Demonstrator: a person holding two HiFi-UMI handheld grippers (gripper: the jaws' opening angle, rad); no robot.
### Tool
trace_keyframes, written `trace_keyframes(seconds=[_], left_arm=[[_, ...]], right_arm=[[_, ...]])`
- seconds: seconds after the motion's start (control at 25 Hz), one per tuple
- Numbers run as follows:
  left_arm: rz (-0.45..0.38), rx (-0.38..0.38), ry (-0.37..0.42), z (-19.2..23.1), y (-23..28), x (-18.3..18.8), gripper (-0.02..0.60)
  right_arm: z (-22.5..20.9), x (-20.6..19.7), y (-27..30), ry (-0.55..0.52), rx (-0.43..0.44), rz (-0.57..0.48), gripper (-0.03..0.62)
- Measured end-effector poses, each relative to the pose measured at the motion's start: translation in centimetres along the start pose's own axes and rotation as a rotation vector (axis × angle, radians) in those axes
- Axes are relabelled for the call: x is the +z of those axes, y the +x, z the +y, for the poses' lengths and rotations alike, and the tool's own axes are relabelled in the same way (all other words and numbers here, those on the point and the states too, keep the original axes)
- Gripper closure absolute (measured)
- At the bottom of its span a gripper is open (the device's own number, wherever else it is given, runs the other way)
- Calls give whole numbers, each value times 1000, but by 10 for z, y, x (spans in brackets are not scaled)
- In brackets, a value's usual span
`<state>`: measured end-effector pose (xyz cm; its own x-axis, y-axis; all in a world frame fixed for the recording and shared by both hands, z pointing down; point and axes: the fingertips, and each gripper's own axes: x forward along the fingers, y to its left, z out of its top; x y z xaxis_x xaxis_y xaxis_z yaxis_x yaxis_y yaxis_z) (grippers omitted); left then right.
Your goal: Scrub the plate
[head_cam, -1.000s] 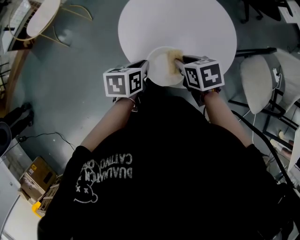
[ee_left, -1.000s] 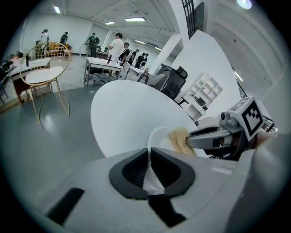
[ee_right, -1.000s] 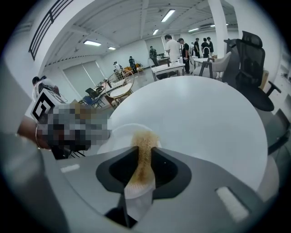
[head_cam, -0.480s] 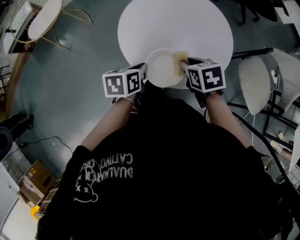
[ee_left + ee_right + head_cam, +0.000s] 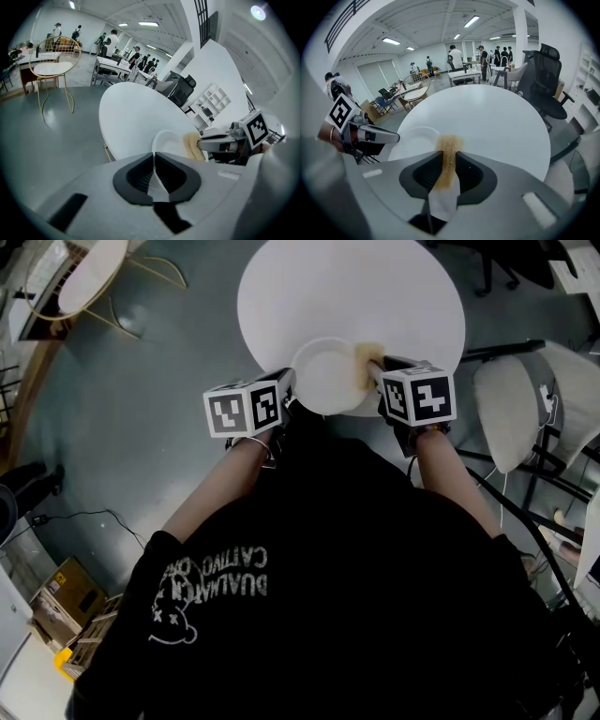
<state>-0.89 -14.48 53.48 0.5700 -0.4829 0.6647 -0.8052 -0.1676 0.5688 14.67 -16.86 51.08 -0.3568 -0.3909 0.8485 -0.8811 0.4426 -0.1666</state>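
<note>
A white plate (image 5: 323, 381) sits at the near edge of the round white table (image 5: 347, 287). My left gripper (image 5: 287, 382) is shut on the plate's left rim; in the left gripper view the plate (image 5: 165, 140) edge runs between the closed jaws of the left gripper (image 5: 154, 164). My right gripper (image 5: 377, 369) is shut on a tan sponge (image 5: 366, 360) that rests at the plate's right rim. In the right gripper view the sponge (image 5: 449, 149) sticks out from the right gripper (image 5: 446, 171) beside the plate (image 5: 415, 139). The right gripper (image 5: 220, 143) with the sponge (image 5: 191, 145) also shows in the left gripper view.
A pale padded chair (image 5: 511, 409) stands right of the table, and a wire-frame chair (image 5: 89, 273) at the far left. Cardboard boxes (image 5: 66, 596) and a cable lie on the grey floor. A black office chair (image 5: 541, 75) stands behind the table. People stand far off.
My right gripper has slid the sponge rightward from the plate's middle to its right rim. The left gripper keeps its hold on the plate's left rim.
</note>
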Motion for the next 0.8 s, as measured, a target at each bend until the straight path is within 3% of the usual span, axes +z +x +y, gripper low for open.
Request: trace_keyframes(seconds=[0.56, 0.8], left_arm=[[-10, -13, 26, -2, -5, -3, 563], [-17, -20, -18, -1, -12, -5, 567]], right_arm=[[-15, -6, -11, 66, -68, -23, 499], [-25, -4, -21, 80, -142, -29, 500]])
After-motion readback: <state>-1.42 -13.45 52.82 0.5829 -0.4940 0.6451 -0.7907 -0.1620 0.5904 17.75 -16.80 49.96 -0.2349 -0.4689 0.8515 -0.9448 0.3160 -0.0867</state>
